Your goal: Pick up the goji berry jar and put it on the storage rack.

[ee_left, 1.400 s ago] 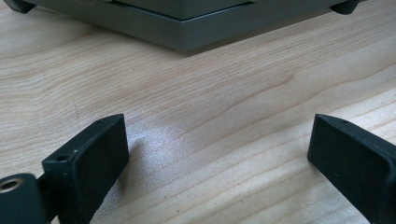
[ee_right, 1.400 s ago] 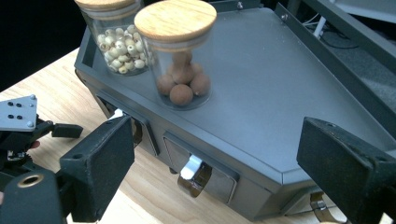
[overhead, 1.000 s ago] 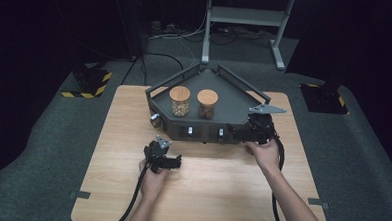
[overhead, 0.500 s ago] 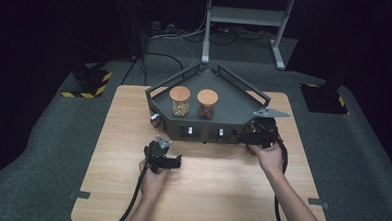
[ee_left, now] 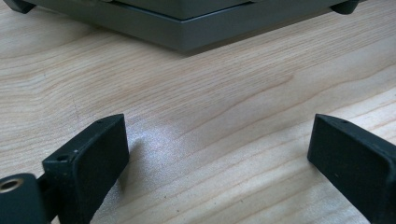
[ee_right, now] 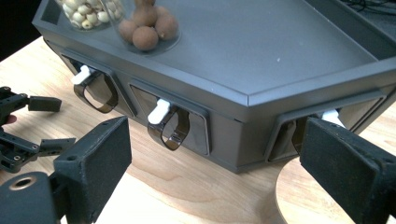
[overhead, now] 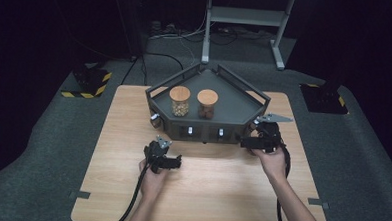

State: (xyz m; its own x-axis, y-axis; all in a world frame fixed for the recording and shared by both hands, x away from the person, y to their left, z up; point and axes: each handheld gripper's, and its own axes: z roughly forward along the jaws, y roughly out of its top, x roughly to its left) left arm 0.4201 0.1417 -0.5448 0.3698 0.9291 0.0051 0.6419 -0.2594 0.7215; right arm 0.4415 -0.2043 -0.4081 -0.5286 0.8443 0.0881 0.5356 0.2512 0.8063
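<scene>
A dark grey five-sided stand sits at the back middle of the wooden table. Two cork-lidded jars stand on it, one of pale beads and one of brown balls. My right gripper is open at the stand's front right corner, jaws pointing left. In the right gripper view its jaws frame the stand's front face, which carries white-tabbed loop handles. My left gripper rests low on the table before the stand, open, with bare wood between its jaws.
A pale round wooden disc lies under the right gripper by the stand's corner. The left gripper shows at the left of the right gripper view. Cables trail off the table's near edge. A metal frame stands beyond the table.
My right gripper has drifted a little toward the near side, down along the stand's front right corner. The left gripper and the jars have stayed put.
</scene>
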